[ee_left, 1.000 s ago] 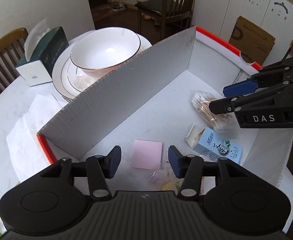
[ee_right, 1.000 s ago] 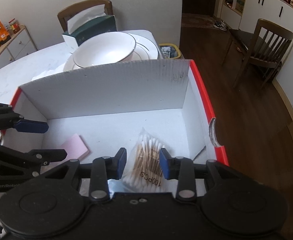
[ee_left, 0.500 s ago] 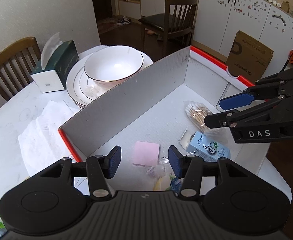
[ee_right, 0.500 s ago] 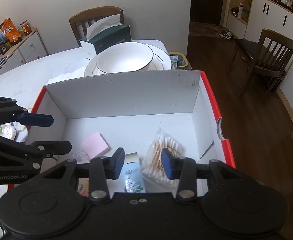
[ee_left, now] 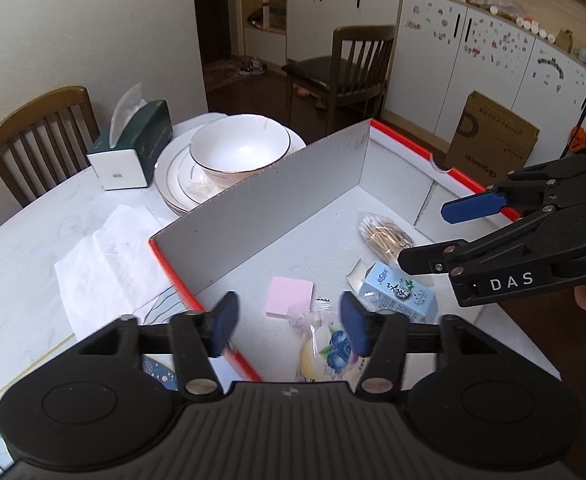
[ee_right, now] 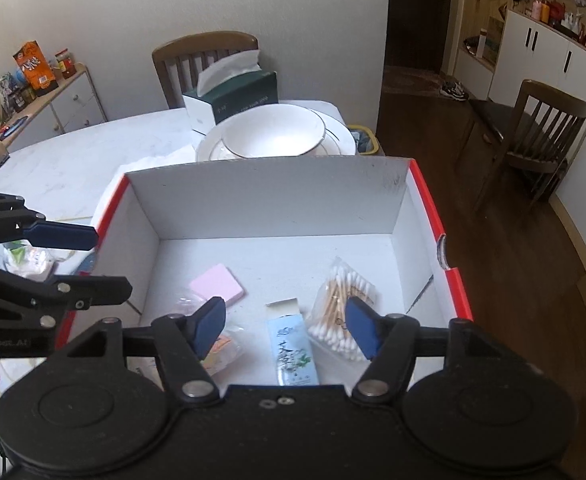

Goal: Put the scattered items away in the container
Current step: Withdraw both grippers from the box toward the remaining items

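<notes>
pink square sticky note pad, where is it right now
The pink square sticky note pad lies flat on the floor of the white, red-rimmed cardboard box, left of the pale blue carton.

Gripper bodies are hiding the near part of the box

The left gripper (ee_left: 289, 326) is covering the lower part of the blueberry snack packet (ee_left: 329, 354), and the right gripper (ee_right: 283, 328) is blocking the near end of the blue carton (ee_right: 293, 354) and part of the cotton swab bag (ee_right: 343, 320). The box (ee_right: 265, 196) wall is cutting off the plates (ee_right: 335, 142) behind it. Carton print is reading too small. Cabinet clutter (ee_right: 25, 76) is blurring together.
</notes>
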The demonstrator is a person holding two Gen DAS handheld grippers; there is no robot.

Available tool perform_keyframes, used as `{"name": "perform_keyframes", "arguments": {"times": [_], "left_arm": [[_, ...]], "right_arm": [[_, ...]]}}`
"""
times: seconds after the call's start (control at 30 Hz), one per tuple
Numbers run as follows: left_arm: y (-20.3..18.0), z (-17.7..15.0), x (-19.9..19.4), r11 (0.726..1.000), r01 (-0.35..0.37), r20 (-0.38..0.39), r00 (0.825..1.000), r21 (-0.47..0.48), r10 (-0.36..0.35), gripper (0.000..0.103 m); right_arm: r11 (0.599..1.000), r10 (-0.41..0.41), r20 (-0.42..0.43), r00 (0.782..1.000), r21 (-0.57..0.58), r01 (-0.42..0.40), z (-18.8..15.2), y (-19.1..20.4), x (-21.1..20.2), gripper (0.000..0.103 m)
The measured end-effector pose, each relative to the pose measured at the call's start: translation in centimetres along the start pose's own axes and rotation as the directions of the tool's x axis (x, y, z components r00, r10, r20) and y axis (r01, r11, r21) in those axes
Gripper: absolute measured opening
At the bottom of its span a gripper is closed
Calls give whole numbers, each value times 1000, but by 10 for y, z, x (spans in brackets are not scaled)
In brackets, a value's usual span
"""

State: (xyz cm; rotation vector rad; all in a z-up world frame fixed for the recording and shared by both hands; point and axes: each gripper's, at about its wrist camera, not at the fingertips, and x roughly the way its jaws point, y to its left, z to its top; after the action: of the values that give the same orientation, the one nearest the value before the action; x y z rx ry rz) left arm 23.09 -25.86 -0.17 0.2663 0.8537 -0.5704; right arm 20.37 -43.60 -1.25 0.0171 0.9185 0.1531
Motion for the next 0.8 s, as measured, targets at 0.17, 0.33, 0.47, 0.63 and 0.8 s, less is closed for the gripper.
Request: {"name": "perform_keyframes", "arguments": {"times": [0.17, 0.33, 0.47, 0.63, 0.8], "left_arm": [[8, -15, -22, 1000, -7, 45, 999, -17, 7, 67], [24, -33, -44, 998, -19, 74, 997, -57, 23, 70], [41, -52, -64, 996, -37, 93, 995, -84, 45, 79], [63, -78, -90, 992, -64, 122, 990, -108, 77, 80], [88, -104, -112, 985, -82, 138, 985, -154, 103, 83]], "right_arm": [[1000, 8, 19, 1000, 7, -8, -4, 12, -9, 76], [1000, 25, 40, 999, 1, -25, -7, 33, -17, 84], [999, 46, 53, 998, 2, -46, -9, 54, -22, 87], [997, 73, 67, 995, -22, -72, -12, 90, -29, 90], [995, 97, 70, 993, -40, -94, -11, 124, -31, 92]]}}
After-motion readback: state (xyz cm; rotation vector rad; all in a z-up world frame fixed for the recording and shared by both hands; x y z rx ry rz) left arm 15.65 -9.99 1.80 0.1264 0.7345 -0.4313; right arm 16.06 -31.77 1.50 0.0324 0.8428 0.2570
